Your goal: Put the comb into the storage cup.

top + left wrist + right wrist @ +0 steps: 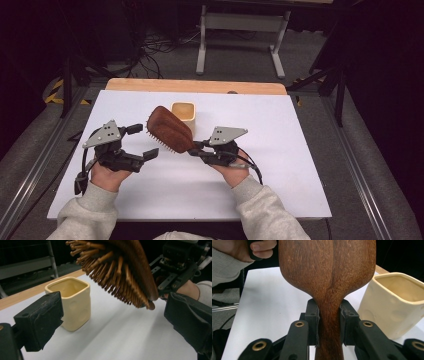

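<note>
Between the pads of the right tongs (pixel 329 323) sits the narrow neck of a wooden hairbrush (pixel 327 272), pinched from both sides where the handle meets the head. Seen from the high view, these right tongs (pixel 196 148) hold the hairbrush (pixel 169 128) up off the bench, its head slanting away toward eleven o'clock, the smooth brown back turned up and the bristles facing down toward seven o'clock. At nine o'clock from the brush the left tongs (pixel 142 141) stand wide, with nothing between the pads; one jaw reaches up near the tip of the brush head, the other lies lower, below the bristles. From the left tongs' own camera the left tongs (pixel 112 322) frame bare bench surface, while the bristles (pixel 112 272) hang above and beyond at twelve o'clock, clear of both jaws.

Just behind the brush head, at one o'clock from it, a cream square cup (pixel 183 114) stands upright on the white bench (pixel 280 175); the cup (pixel 70 302) has dented, soft-looking walls. From above, brush head and cup overlap, and I cannot tell whether they touch. Past the bench's far edge at twelve o'clock a wooden strip (pixel 195 85) runs across, and beyond it a grey metal stand (pixel 240 30) rises from the floor.
</note>
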Available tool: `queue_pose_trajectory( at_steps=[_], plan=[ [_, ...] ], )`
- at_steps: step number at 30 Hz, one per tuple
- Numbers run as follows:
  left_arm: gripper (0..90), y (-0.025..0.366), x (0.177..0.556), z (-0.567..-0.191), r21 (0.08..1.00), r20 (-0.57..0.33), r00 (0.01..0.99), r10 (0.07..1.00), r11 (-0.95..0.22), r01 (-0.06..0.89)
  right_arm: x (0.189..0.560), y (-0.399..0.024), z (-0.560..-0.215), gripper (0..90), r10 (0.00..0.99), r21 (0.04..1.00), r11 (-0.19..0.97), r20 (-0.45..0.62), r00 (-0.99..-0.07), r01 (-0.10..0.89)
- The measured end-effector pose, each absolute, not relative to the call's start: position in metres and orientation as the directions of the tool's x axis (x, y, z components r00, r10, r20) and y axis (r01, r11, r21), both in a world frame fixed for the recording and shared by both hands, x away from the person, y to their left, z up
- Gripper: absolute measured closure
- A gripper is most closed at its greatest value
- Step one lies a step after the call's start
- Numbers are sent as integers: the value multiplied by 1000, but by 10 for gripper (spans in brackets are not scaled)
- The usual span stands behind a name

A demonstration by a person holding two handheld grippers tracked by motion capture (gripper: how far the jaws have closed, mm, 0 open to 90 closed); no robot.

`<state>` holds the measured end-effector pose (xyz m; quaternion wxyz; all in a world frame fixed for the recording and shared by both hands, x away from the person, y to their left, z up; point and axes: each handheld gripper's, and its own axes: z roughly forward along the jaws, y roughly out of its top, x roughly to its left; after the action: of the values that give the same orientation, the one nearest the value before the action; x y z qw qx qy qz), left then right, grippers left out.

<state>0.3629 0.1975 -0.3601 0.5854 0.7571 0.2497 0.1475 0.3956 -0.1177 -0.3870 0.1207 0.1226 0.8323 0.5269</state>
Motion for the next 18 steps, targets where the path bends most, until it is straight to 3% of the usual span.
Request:
queue_pose_trajectory(
  at_steps=[9,18],
  plan=[
    [0,177,371,-355,944,-70,810,582,-225,243,397,-117,-391,729,337,903,422,-79,-938,76],
    [7,169,380,-359,941,-118,794,596,-189,282,397,-116,-392,729,344,903,424,-84,-935,75]
  ],
)
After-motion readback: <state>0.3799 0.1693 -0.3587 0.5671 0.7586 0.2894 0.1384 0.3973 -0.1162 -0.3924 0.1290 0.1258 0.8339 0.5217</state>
